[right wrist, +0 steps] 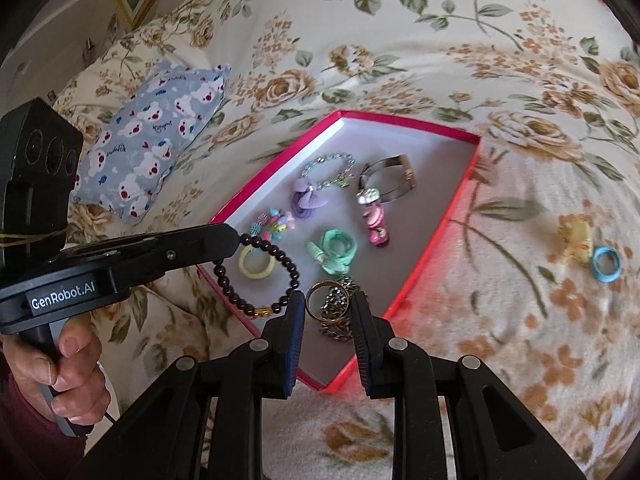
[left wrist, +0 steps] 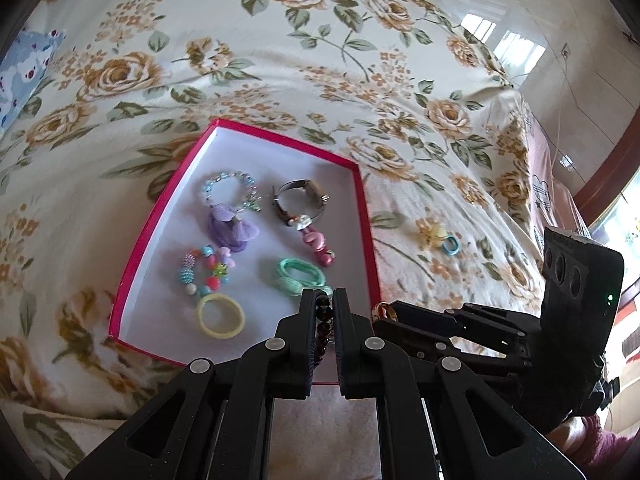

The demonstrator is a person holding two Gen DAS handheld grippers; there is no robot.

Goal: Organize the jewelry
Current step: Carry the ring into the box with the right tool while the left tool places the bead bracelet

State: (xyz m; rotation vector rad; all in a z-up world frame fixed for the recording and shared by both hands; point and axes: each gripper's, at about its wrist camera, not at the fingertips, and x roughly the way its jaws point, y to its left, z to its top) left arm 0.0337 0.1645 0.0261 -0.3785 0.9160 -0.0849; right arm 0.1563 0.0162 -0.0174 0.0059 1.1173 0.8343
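Floral bedding (left wrist: 280, 60) covers the bed that carries everything, with a blue patterned pillow (right wrist: 152, 136) lying toward its far left edge. On the bedding sits a shallow red box (left wrist: 360, 208) with a white floor, already holding a row of pieces: a beaded bracelet with a purple flower (left wrist: 230, 208), a metal bangle watch (left wrist: 300, 200), a pink charm (left wrist: 316, 246), a multicolour bead bracelet (left wrist: 204, 270), a mint hair tie (left wrist: 298, 274) and a pale yellow ring band (left wrist: 221, 316).

Both hands are carrying pieces over the near edge of the box. The left tool (left wrist: 323, 316) is pinched nearly shut on a black bead bracelet (right wrist: 276, 256), whose loop hangs free above the near-left corner of the box. The right tool (right wrist: 328, 312) is clamped on a gold-rimmed ring (right wrist: 326, 302), which has a dark chain (right wrist: 340, 320) bunched with it; whether the chain is gripped too I cannot tell.

Out on the bedding, well apart from the box's right edge, a yellow clip (right wrist: 576, 242) and a small blue ring (right wrist: 607, 264) lie just beside each other, not yet collected.

The step in hand looks like delivery. Next, each piece needs lowering to a bare patch of the white floor near the front edge, clear of the yellow band and mint tie, before the tools let go; the hanging bead loop may swing or drape over the red wall.
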